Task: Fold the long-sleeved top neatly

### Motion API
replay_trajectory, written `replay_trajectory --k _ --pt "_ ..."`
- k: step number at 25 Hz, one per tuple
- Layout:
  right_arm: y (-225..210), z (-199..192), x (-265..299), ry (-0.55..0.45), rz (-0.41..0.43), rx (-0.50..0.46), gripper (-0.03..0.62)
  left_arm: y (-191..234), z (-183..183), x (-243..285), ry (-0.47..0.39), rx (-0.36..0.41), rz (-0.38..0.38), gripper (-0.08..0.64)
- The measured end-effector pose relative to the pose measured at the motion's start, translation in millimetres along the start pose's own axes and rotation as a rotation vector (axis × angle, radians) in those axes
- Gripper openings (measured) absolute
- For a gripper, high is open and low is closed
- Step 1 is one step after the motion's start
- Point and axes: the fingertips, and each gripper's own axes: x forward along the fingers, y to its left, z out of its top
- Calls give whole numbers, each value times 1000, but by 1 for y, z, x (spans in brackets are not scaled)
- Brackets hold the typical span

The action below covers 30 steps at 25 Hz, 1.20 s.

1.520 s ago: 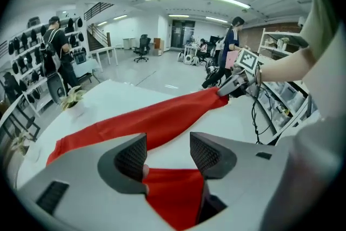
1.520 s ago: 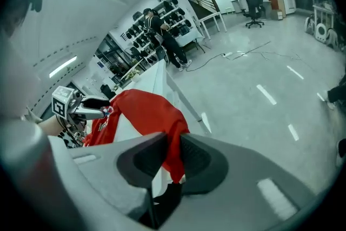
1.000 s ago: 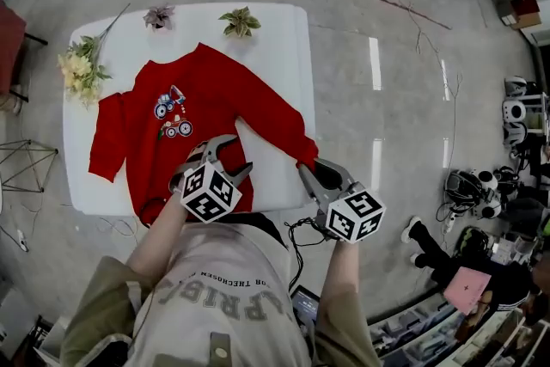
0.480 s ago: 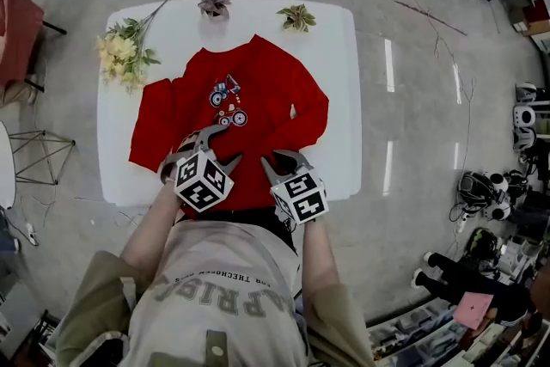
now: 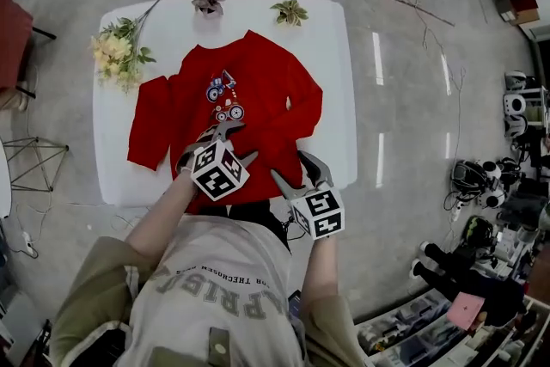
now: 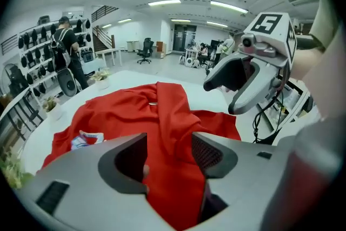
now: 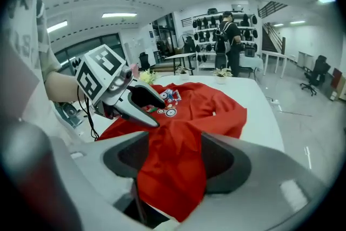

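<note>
**Two grippers released over a half-folded red top**

One red long-sleeved top (image 5: 258,73) is spread front-up on the white tabletop (image 5: 335,56), its hem at the near edge by the person. One sleeve (image 5: 305,118) is folded inward across the front, while the other sleeve (image 5: 146,129) is laid out flat toward the picture's left.

The left gripper (image 5: 225,133) is held over the lower front of the top, just below the printed picture (image 5: 223,99) of small blue, white and red vehicles. In the left gripper view its jaws are seen standing apart, with red cloth lying in the gap and nothing clamped. The right gripper (image 5: 292,172) is held at the hem near the end of the folded sleeve. Its jaws have just been opening, and in the right gripper view red cloth is seen between them without being pinched.

No writing can be made out on the top itself. On the person's pale shirt (image 5: 215,296) a small line reading "THECHOSEN" is seen upside down above larger letters that are only partly readable. Black-and-white square markers are carried on both gripper cubes.

A bunch of yellow flowers (image 5: 116,56) and two small plants (image 5: 209,2) (image 5: 290,11) are set along the far and left edges of the tabletop.
</note>
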Motion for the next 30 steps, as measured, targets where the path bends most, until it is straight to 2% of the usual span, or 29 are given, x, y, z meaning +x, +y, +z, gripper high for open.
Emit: replay_trajectory --k 3,5,7,9,13,15,17,20,22,25,28,30 --pt "-16 -10 -6 20 -38 14 291 -15 -8 31 99 64 -7 256" --pt "-25 -10 -7 20 -43 9 291 -16 -15 42 130 85 12 243" --pt "-38 -8 -7 21 -45 -7 291 -10 -14 38 99 64 40 134" --pt "-52 -6 -4 29 -42 -30 291 0 -10 18 23 -10 78 77" --pt "-80 1 1 19 -42 -27 291 31 -16 -42 -120 -248 188 43" --pt "-92 7 7 12 -38 -21 291 43 -36 -60 -117 -361 230 43" --pt "-100 15 19 22 -8 -51 291 48 -67 -63 -58 -442 281 44" --pt "-105 26 44 56 50 -137 291 46 -104 -56 53 -468 370 49" --pt "-106 34 55 68 77 -182 291 43 -115 -56 85 -485 410 115" --pt "-115 53 66 48 98 -188 291 37 -121 -72 56 -599 463 225" --pt "-133 73 83 31 94 -133 291 26 -106 -91 -52 -728 501 229" --pt "-146 80 102 55 91 -79 290 16 -91 -84 -88 -765 482 229"
